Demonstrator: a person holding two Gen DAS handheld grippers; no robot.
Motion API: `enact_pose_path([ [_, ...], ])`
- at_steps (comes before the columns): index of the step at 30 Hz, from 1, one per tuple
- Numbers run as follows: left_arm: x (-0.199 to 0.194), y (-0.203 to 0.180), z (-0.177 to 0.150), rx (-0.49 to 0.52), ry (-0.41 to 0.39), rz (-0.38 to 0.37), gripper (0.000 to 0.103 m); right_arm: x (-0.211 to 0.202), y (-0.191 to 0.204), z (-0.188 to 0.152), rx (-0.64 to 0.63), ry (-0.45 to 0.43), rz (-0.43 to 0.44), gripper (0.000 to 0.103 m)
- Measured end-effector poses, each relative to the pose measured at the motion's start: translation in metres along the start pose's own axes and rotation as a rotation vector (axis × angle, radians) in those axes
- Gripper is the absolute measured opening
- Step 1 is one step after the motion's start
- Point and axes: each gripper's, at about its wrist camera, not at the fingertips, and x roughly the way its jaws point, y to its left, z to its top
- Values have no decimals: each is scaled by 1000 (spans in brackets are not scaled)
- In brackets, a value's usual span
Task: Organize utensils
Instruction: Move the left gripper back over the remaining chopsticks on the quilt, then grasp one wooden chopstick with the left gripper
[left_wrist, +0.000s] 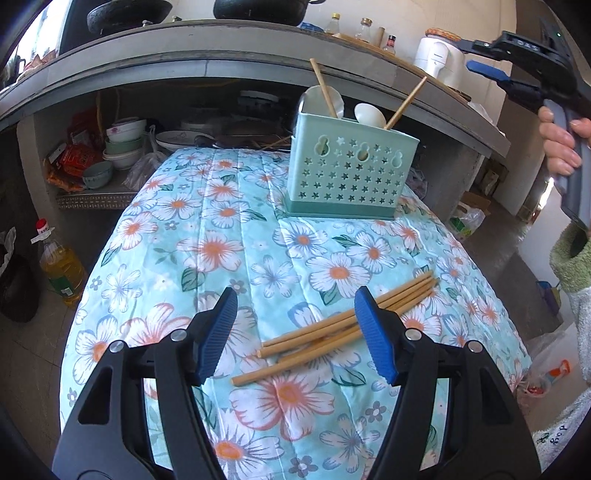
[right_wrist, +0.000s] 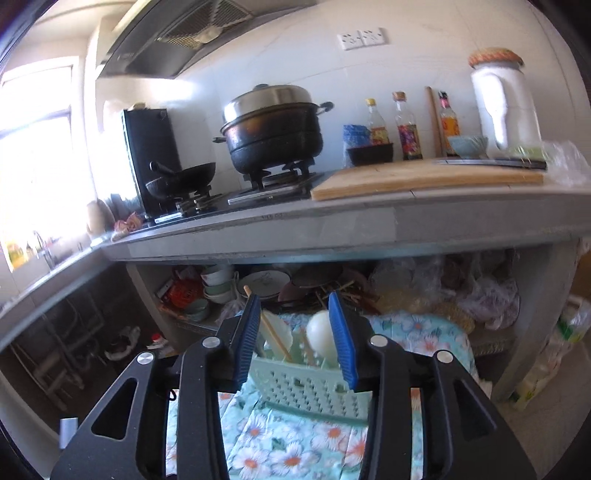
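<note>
Ribbed blue pads (left_wrist: 218, 332), round wooden chopsticks (left_wrist: 332, 328)

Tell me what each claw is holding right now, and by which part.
Nothing. The left claw is open above the loose chopsticks; the right claw is open over the utensil holder.

Grey counter (right_wrist: 332, 225) w/ gas stove (right_wrist: 236, 192), white tiled wall (right_wrist: 280, 48), bright window (right_wrist: 33, 140) at left, range hood (right_wrist: 177, 33) overhead
</note>
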Motion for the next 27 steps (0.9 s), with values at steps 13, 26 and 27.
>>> enact_pose_path([
  [13,22,-66,-17,338,82,-19,64,11,-64,-190,445,481,-57,50],
  [26,82,-152,-57,977,120,166,22,-11,-101,-223,604,466,-30,50],
  [27,85,-153,-58,993,127,170,18,-11,-101,-223,605,466,-26,50],
])
